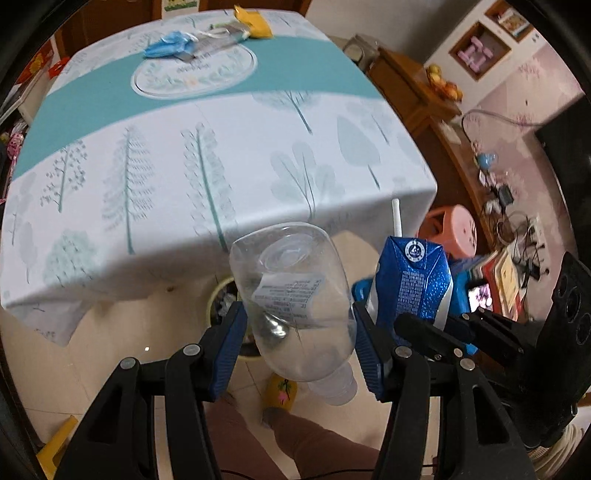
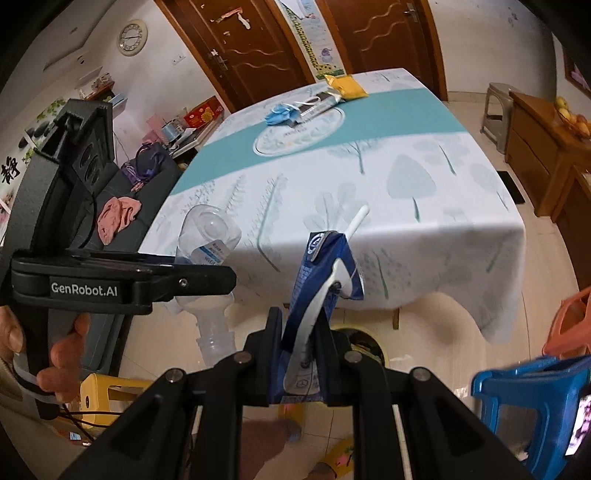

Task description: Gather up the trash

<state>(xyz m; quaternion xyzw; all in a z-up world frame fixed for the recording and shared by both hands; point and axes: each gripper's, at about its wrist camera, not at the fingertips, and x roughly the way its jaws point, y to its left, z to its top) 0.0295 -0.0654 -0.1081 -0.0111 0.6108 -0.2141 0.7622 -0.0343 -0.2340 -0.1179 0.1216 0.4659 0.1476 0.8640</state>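
Black linkage arms fill the foreground of both wrist views, and each tool carries a load. Left gripper (image 1: 299, 328): jaws pinching a clear, empty plastic bottle (image 1: 295, 302) across its body, neck pointing down toward the floor, blue pads touching both flanks. Right gripper (image 2: 301, 354): jaws pressed onto a blue foil drink carton (image 2: 319, 288) near its lower end, white straw (image 2: 356, 221) projecting from the top. Both items hang off the near edge of the surface, above a round bin with a pale rim (image 1: 225, 295) that stands on the tiled floor, partly under the overhanging tree-print tablecloth (image 1: 221, 166). Further trash lies at the far end of the surface: a crumpled blue face mask (image 1: 168, 45), a silvery wrapper (image 1: 218, 40) touching it, and a yellow packet (image 1: 255, 24) just beside that. Judgement: two items are collected and await dropping; three are outstanding. Risks noted: the bottle wall is thin and smooth, so it may buckle or slip out before it is over the bin; the carton is gripped low and leans, so it may pivot, and any leftover liquid could spill from the straw. The cloth's overhang partly covers the bin mouth, so a release made too early may miss.
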